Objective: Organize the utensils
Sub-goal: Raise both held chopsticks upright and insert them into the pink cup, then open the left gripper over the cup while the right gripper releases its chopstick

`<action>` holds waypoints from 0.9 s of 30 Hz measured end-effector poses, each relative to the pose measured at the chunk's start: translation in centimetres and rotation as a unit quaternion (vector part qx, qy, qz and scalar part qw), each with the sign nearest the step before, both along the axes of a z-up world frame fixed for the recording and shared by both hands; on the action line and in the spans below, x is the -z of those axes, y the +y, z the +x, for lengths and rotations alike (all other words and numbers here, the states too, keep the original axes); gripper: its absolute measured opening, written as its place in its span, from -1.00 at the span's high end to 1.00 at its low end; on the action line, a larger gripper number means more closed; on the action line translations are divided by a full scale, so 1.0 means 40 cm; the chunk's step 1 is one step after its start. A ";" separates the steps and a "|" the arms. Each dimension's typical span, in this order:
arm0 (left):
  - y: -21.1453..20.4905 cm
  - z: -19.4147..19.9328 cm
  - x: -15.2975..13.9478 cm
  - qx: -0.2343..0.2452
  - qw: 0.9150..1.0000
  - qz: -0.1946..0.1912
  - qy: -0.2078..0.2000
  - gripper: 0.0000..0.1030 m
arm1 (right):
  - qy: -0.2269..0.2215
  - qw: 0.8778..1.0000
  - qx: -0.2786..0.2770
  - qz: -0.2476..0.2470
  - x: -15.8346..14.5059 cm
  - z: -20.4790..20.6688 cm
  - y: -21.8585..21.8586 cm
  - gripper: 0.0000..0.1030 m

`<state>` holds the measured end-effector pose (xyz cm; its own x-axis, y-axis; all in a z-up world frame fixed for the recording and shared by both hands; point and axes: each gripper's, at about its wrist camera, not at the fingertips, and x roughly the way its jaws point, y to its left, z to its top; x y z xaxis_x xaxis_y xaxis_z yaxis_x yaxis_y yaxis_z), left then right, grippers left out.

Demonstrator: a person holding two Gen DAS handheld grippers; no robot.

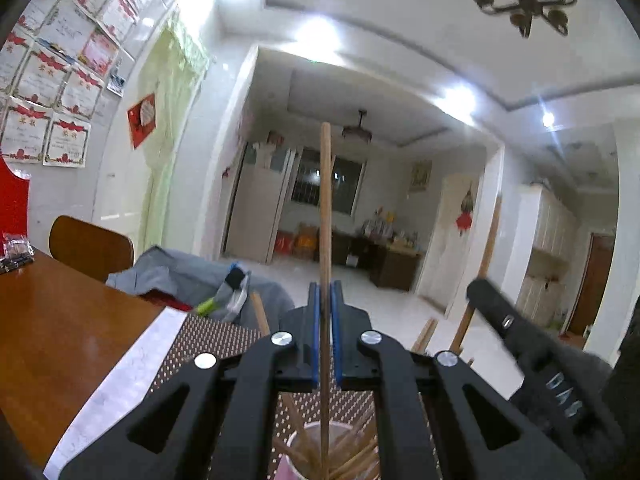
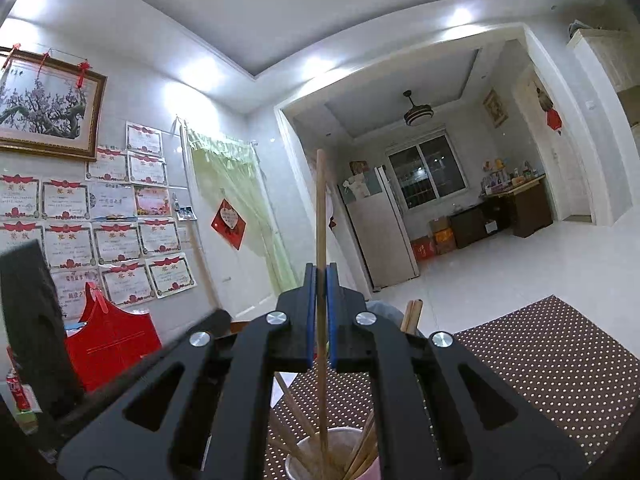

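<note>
1. White-walled dining room, lit by ceiling spotlights, opens onto a far room with a fridge (image 2: 380, 224) and a dark window (image 2: 426, 176).
2. Rows of red-trimmed certificates (image 2: 116, 216) cover the left wall beside a pale green curtain (image 2: 236, 200).
3. A brown wooden table (image 1: 60, 320) carries a dotted brown mat (image 2: 540, 368), with a chair (image 1: 90, 246) at its far left.
4. The left gripper (image 1: 325, 304) is clenched on one upright chopstick (image 1: 326, 220), whose lower end reaches into a pink cup (image 1: 298, 452) on the mat.
5. The right gripper (image 2: 319, 280) likewise pinches a single upright chopstick (image 2: 321, 208) above the same cup (image 2: 304, 460).
6. More chopsticks (image 2: 362, 450) lean inside the cup at slanted angles.
7. A red paper bag (image 2: 108, 344) stands at the near left in the right wrist view.
</note>
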<state>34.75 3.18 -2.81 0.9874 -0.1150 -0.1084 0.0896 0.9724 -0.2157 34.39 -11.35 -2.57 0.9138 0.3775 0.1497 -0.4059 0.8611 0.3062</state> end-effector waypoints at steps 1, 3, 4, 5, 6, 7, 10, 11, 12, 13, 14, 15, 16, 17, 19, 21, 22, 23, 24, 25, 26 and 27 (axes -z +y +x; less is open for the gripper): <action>0.000 0.003 0.003 -0.003 1.000 0.001 0.006 0.89 | -0.005 1.000 0.004 -0.003 0.002 -0.002 0.001 0.90; 0.002 0.001 0.003 -0.004 1.000 0.001 0.012 0.88 | -0.003 1.000 0.002 -0.005 0.002 0.000 -0.001 0.90; 0.004 0.001 0.001 -0.007 1.000 0.002 0.015 0.88 | -0.002 1.000 0.000 -0.004 0.004 0.002 -0.003 0.90; 0.007 0.002 -0.001 -0.011 1.000 0.002 0.018 0.88 | -0.001 1.000 0.000 -0.005 0.004 0.004 -0.005 0.90; 0.008 0.001 -0.001 -0.012 1.000 0.002 0.019 0.84 | 0.000 1.000 0.000 -0.006 0.003 0.005 -0.005 0.89; 0.013 0.000 -0.003 -0.012 1.000 0.001 0.022 0.63 | 0.002 1.000 0.000 -0.006 0.004 0.006 -0.006 0.89; 0.018 -0.001 -0.003 -0.021 1.000 0.003 0.023 0.44 | 0.011 1.000 -0.003 -0.010 0.007 0.010 -0.007 0.89; 0.018 0.000 -0.004 -0.024 0.999 0.006 0.023 0.44 | 0.014 1.000 -0.004 -0.012 0.007 0.011 -0.006 0.89; 0.019 0.001 -0.006 -0.033 0.999 0.011 0.024 0.44 | 0.016 1.000 -0.005 -0.015 0.009 0.011 -0.004 0.89; 0.018 0.002 -0.007 -0.041 0.999 0.019 0.025 0.44 | 0.018 1.000 -0.006 -0.020 0.011 0.010 -0.001 0.89; 0.016 0.001 -0.009 -0.048 0.998 0.027 0.025 0.44 | 0.020 0.999 -0.006 -0.023 0.013 0.010 0.001 0.89; 0.014 -0.001 -0.012 -0.056 0.997 0.036 0.025 0.40 | 0.023 0.999 -0.007 -0.030 0.014 0.009 0.005 0.89; 0.012 -0.002 -0.015 -0.060 0.997 0.042 0.026 0.34 | 0.025 0.999 -0.007 -0.034 0.015 0.008 0.009 0.89; 0.010 -0.004 -0.017 -0.066 0.996 0.049 0.026 0.32 | 0.025 0.999 -0.007 -0.037 0.015 0.007 0.010 0.89; 0.011 -0.003 -0.022 -0.072 0.996 0.054 0.025 0.26 | 0.030 0.999 -0.007 -0.041 0.013 0.005 0.012 0.89; 0.017 -0.003 -0.026 -0.072 0.996 0.053 0.029 0.25 | 0.037 0.998 -0.007 -0.042 0.012 0.007 0.014 0.89; 0.020 -0.003 -0.028 -0.074 0.995 0.051 0.031 0.24 | 0.040 0.998 -0.009 -0.042 0.013 0.007 0.013 0.89; 0.020 -0.002 -0.029 -0.074 0.995 0.050 0.033 0.24 | 0.044 0.998 -0.009 -0.042 0.013 0.008 0.013 0.89; 0.024 -0.001 -0.030 -0.073 0.995 0.049 0.036 0.24 | 0.047 0.998 -0.010 -0.042 0.013 0.008 0.013 0.89; 0.023 -0.001 -0.030 -0.073 0.995 0.050 0.037 0.23 | 0.049 0.998 -0.010 -0.044 0.011 0.008 0.015 0.89; 0.025 -0.001 -0.031 -0.075 0.995 0.051 0.037 0.23 | 0.050 0.998 -0.011 -0.045 0.011 0.009 0.016 0.89; 0.026 -0.002 -0.032 -0.077 0.995 0.051 0.036 0.20 | 0.051 0.997 -0.011 -0.048 0.008 0.009 0.019 0.89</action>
